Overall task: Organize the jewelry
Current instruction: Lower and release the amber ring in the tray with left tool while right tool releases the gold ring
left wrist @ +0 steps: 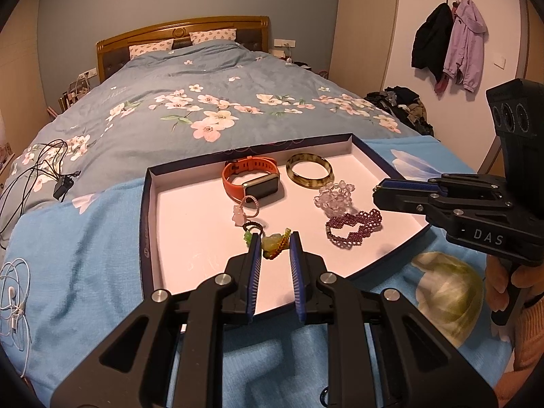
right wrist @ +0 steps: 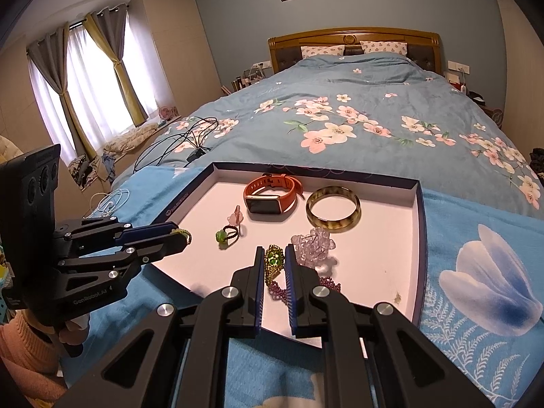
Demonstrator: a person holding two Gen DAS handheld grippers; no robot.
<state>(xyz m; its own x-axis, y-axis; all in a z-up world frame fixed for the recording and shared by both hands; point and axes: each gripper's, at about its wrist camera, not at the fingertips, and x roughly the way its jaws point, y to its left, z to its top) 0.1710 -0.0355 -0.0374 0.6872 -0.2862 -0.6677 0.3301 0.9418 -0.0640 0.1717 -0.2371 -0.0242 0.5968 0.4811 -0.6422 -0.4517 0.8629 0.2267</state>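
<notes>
A shallow white tray (left wrist: pixel 176 224) with a dark blue rim lies on the bed (right wrist: pixel 190 238). In it are an orange watch (left wrist: pixel 251 178) (right wrist: pixel 272 195), a mottled bangle (left wrist: pixel 308 170) (right wrist: pixel 333 211), a clear bead bracelet (left wrist: pixel 335 197) (right wrist: pixel 314 243), a purple bead bracelet (left wrist: pixel 353 229) (right wrist: pixel 326 284), a pink ring charm (left wrist: pixel 243 209) (right wrist: pixel 236 217) and a dark ring with green bead (right wrist: pixel 226 234). My left gripper (left wrist: pixel 275 239) (right wrist: pixel 180 236) is shut on a yellow-green braided bracelet (left wrist: pixel 273 244). My right gripper (right wrist: pixel 275 255) (left wrist: pixel 379 192) is shut on a green beaded piece (right wrist: pixel 274 260).
The tray rests on a light blue floral blanket (left wrist: pixel 85 258) over a blue flowered duvet (left wrist: pixel 204 102). Black cables and a charger (left wrist: pixel 51 170) and white earphones (left wrist: pixel 13 302) lie to the left. Coats (left wrist: pixel 448 44) hang on the right wall.
</notes>
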